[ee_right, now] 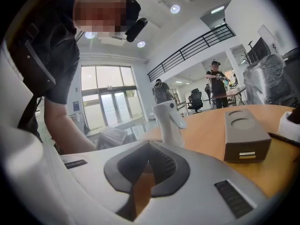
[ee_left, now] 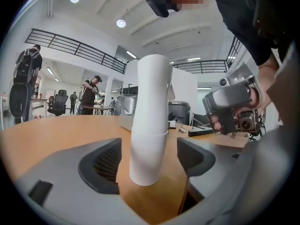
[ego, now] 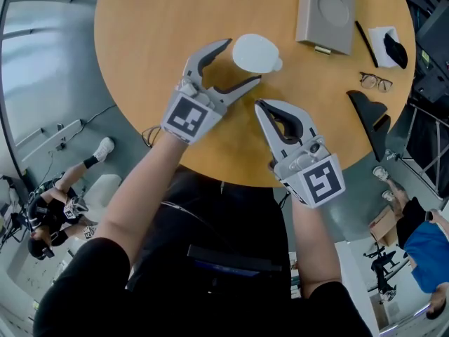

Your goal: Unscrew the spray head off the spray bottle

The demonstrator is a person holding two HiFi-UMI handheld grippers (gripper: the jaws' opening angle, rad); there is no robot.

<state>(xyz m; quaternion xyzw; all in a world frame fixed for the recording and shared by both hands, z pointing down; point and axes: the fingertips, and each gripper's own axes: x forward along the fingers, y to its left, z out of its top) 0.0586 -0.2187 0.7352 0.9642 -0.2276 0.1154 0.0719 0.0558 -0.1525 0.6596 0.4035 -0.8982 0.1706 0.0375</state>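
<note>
One round wooden table (ego: pixel 154 55) carries a single white spray bottle (ego: pixel 254 53), which stands upright near the table's middle with its spray head (ee_right: pixel 175 110) in place on the neck. Two hand-held grippers work at the near edge. The left gripper (ego: pixel 242 62) has its two jaws spread wide on either side of the bottle; in the left gripper view the bottle (ee_left: pixel 151 121) rises straight up between the two dark pads, with a strip of tabletop showing on each side, so neither pad presses on it. The right gripper (ego: pixel 259 106) lies just near and right of the bottle with its jaws brought fully together and nothing between them; in the right gripper view the two pads meet in a closed point (ee_right: pixel 149 165), and the bottle (ee_right: pixel 169 123) stands beyond them, apart from the tips. Each gripper carries one cube with square markers. On the far right of the table lies one grey box (ego: pixel 326 12) with a round recess in its top, and beside it, further right, one thin black pen (ego: pixel 365 44) and one white packet (ego: pixel 382 37) with a black item on it. Nearer along the right edge are one pair of glasses (ego: pixel 376 82) and one black angular object (ego: pixel 372 118). In the left gripper view two people stand far off in the room at left, one wearing a backpack (ee_left: pixel 23 78) and one in a cap (ee_left: pixel 89 95).
</note>
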